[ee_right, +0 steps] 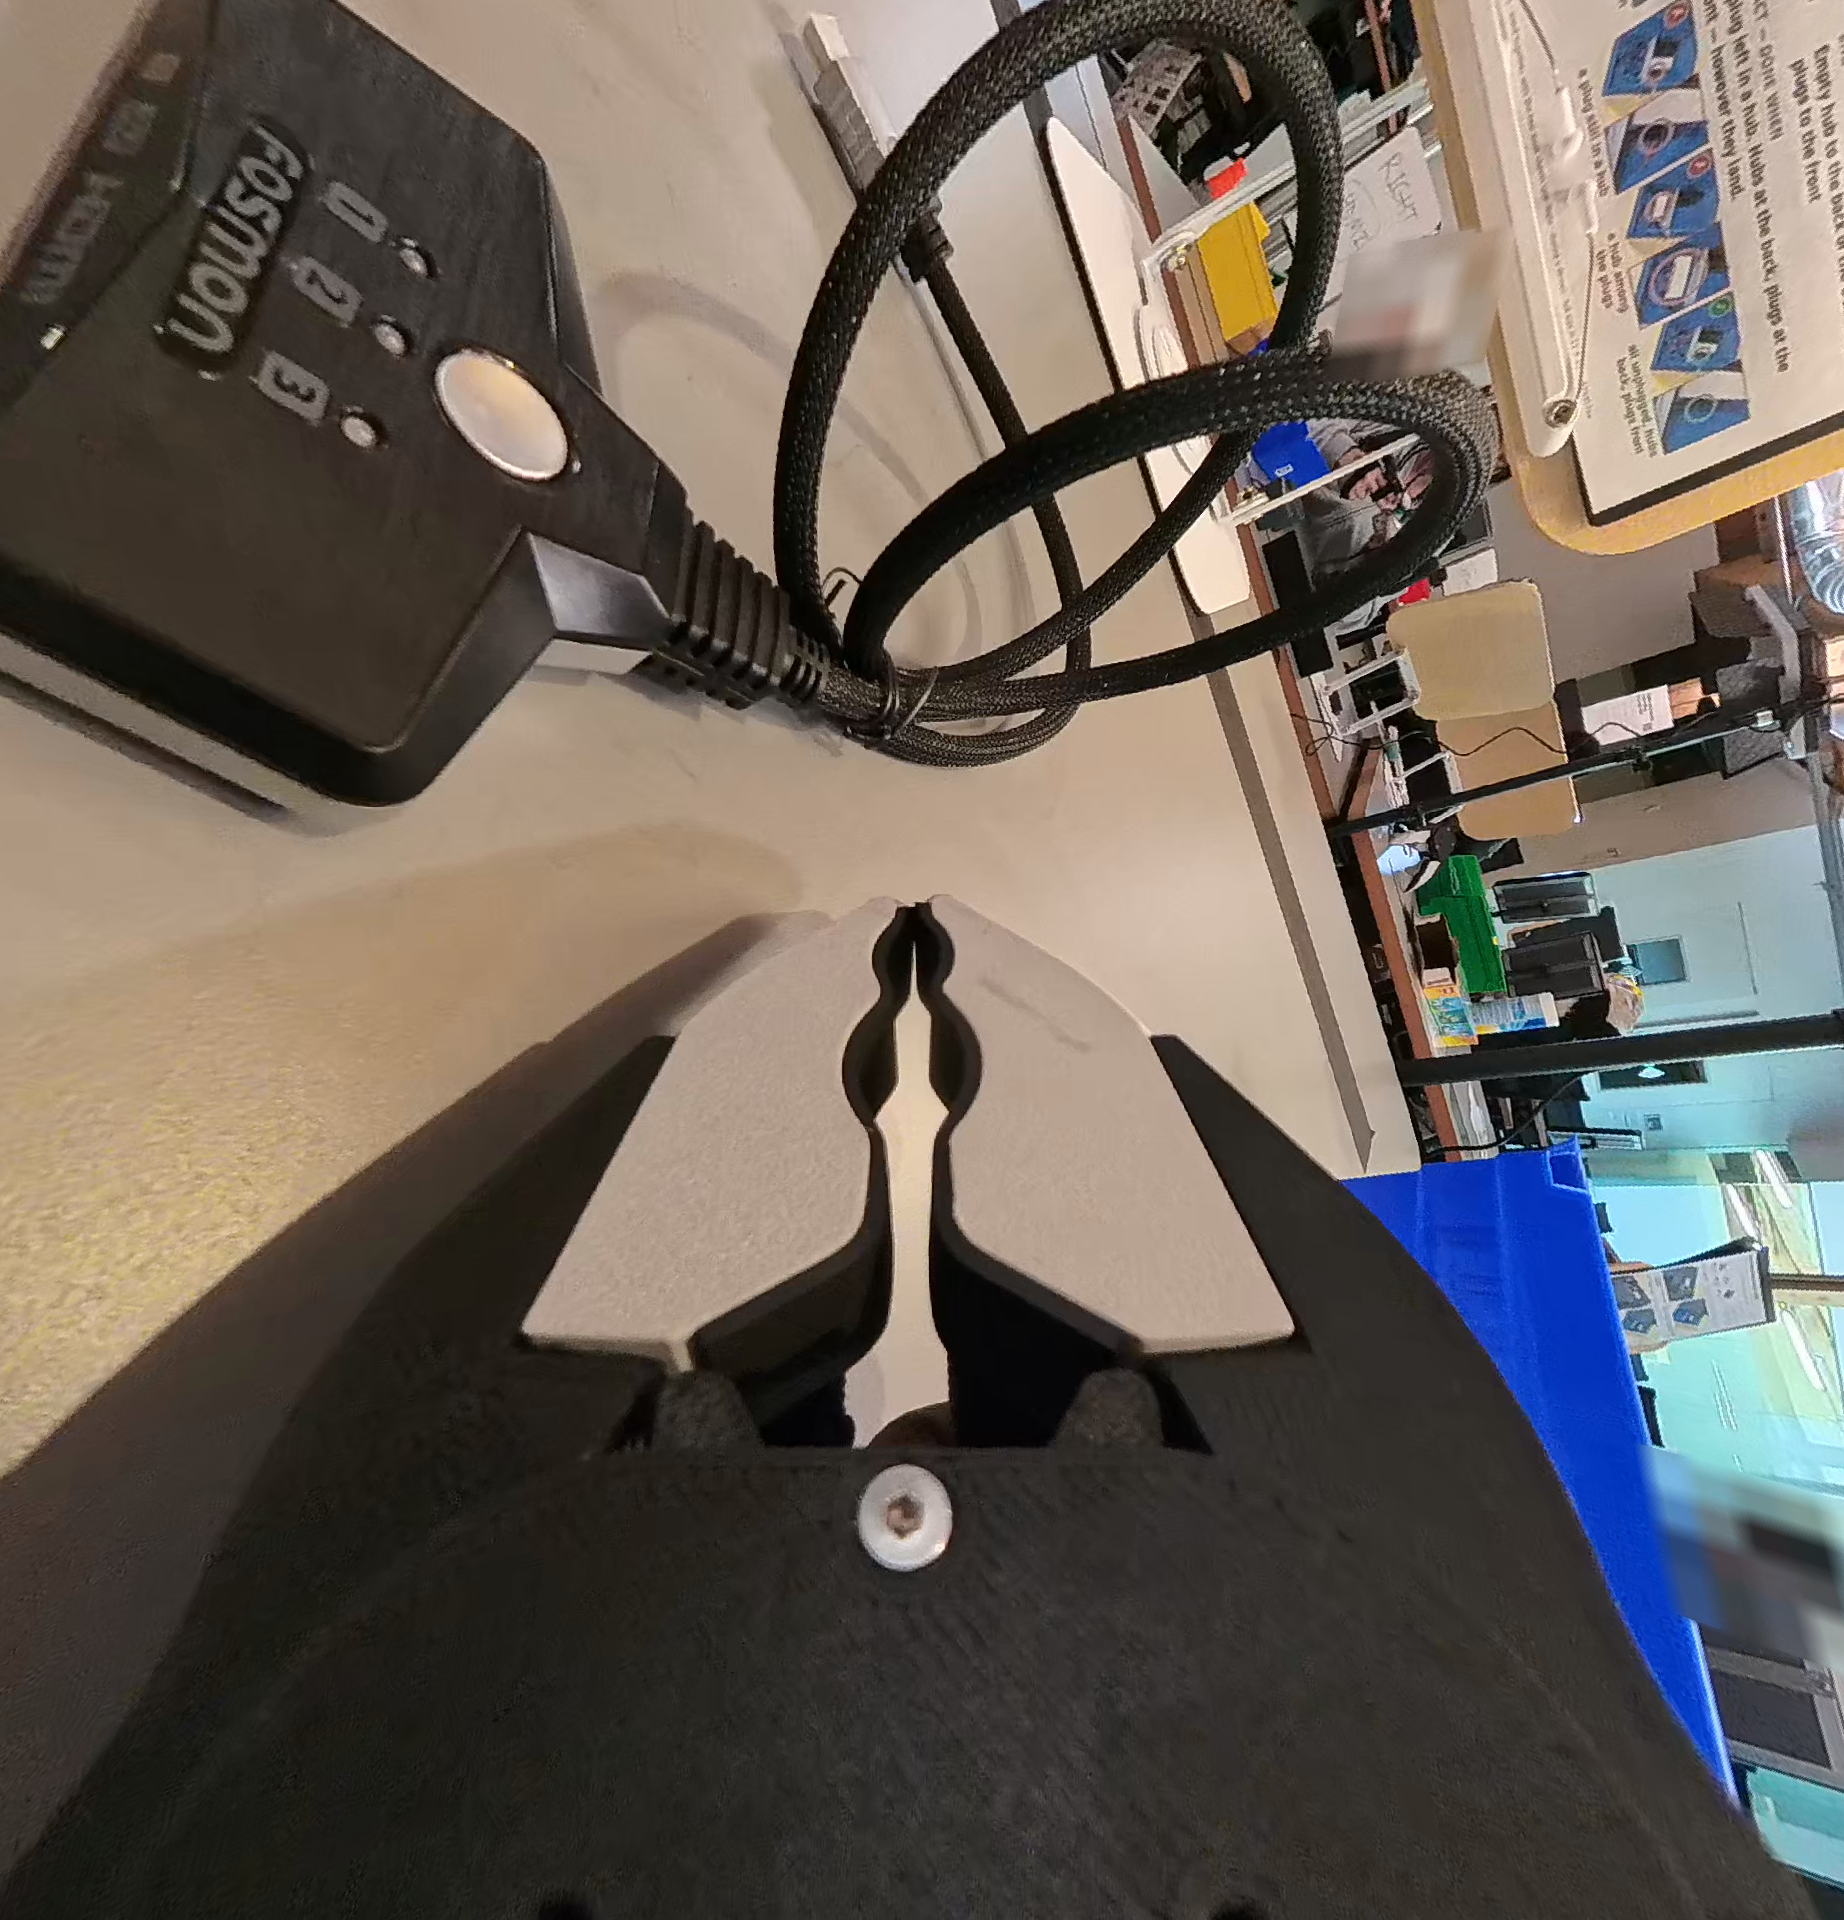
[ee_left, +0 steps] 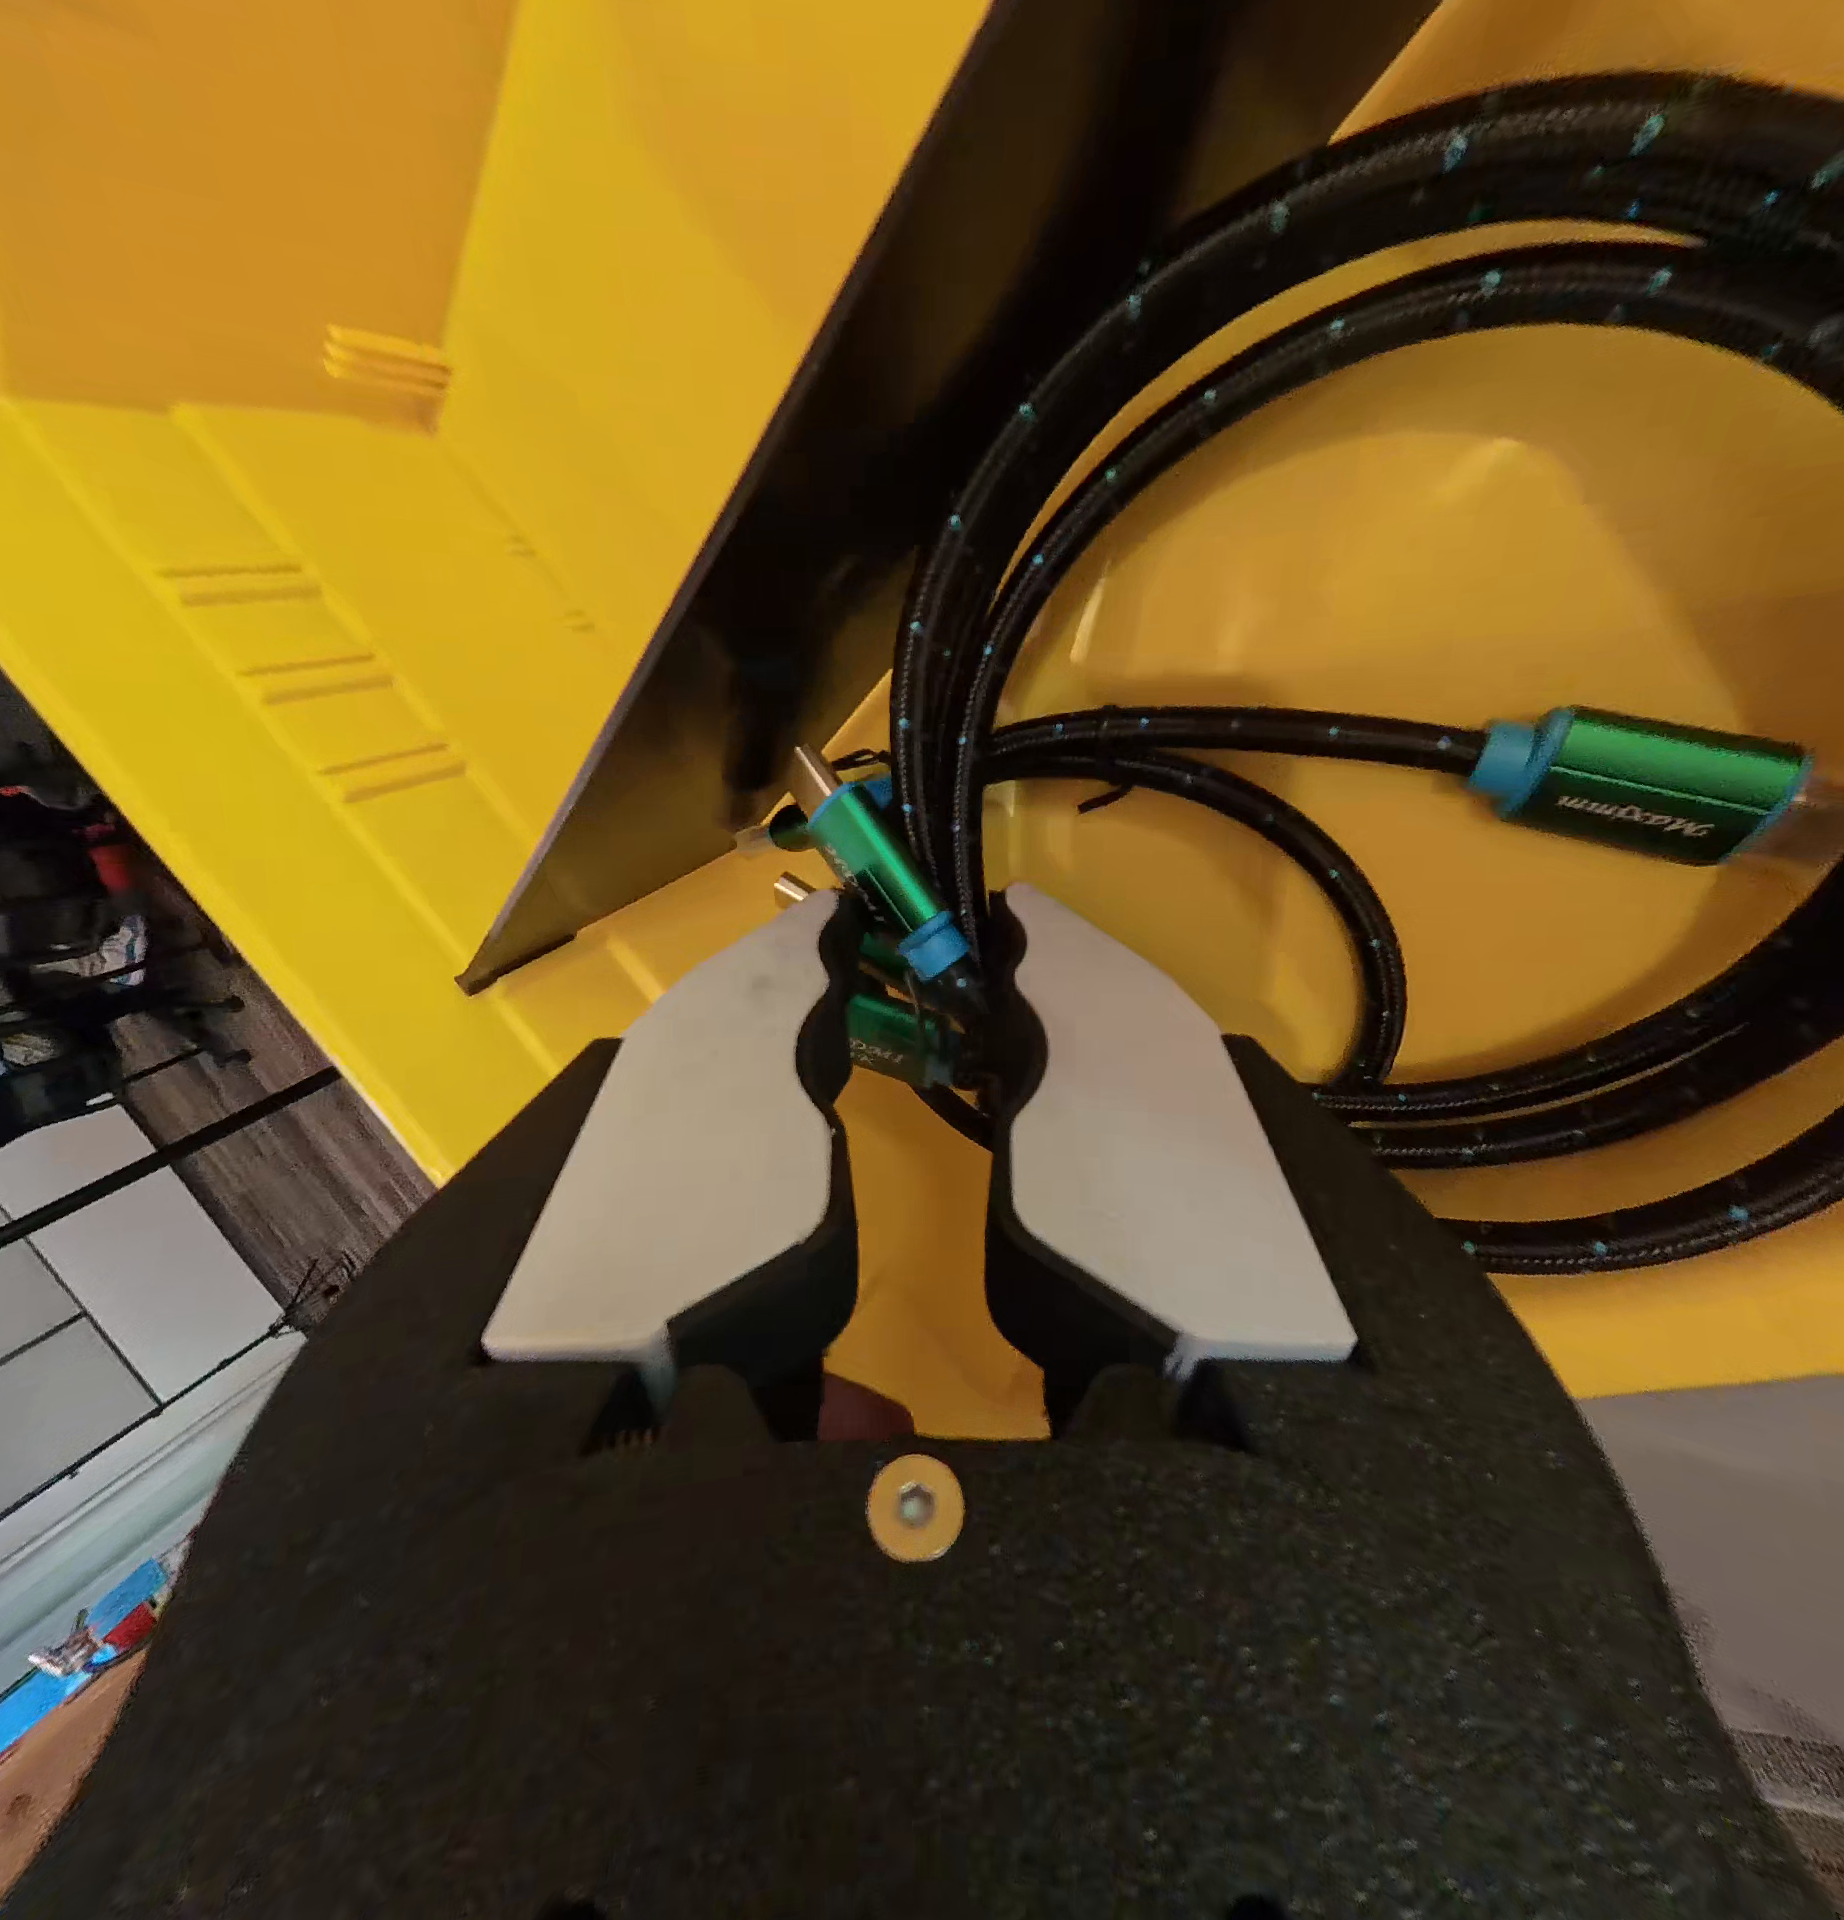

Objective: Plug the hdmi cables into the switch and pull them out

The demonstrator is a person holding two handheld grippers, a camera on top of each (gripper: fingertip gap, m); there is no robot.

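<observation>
left fingers [ee_left: 923,914] clamped on braided cable bundle [ee_left: 1011,582], right fingers [ee_right: 916,914] closed, bare

Both wrist views are brightly lit and bowed by wide-angle distortion, so straight lines curve toward the edges. In the left wrist view the glossy yellow plastic bin [ee_left: 1417,582] shows soft white glare, and the black braided cable with blue flecks [ee_left: 1261,343] smears with motion blur toward the upper right corner. In the right wrist view the pale matte worktop [ee_right: 1001,810] carries soft, diffuse shadows, one beside the black square switch box [ee_right: 274,436]. The round silver button [ee_right: 500,416] on it glints. Daylit windows at the right edge look washed out.
</observation>
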